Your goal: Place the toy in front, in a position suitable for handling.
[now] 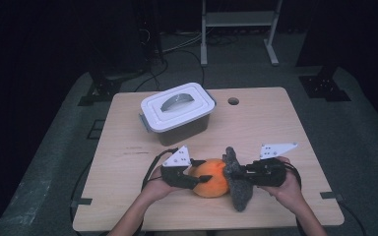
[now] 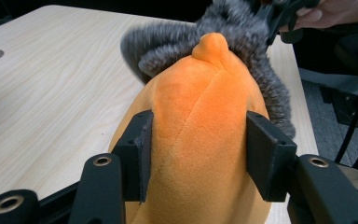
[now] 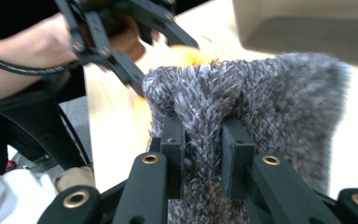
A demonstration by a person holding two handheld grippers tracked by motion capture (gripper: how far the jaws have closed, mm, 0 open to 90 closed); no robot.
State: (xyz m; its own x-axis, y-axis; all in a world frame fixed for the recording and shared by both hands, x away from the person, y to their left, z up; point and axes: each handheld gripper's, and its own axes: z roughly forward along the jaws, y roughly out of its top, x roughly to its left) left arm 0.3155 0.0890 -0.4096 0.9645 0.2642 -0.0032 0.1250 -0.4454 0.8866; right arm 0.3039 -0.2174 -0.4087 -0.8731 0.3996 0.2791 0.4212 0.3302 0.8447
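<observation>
I am clamping the orange plush (image 1: 210, 177) in my left jaws (image 1: 198, 176), half-closed on its sides, near the bench's (image 1: 275, 118) front edge. My right jaws (image 1: 240, 173) are pinching the grey cover (image 1: 237, 183) tight; I should be peeling slowly, keeping both grips firm.

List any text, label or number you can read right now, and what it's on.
None is readable.
Small dark print on the table, left of centre near the lidded container: too small and blurred to read.
No writing shows on the orange plush or the grey fuzzy cloth.
</observation>
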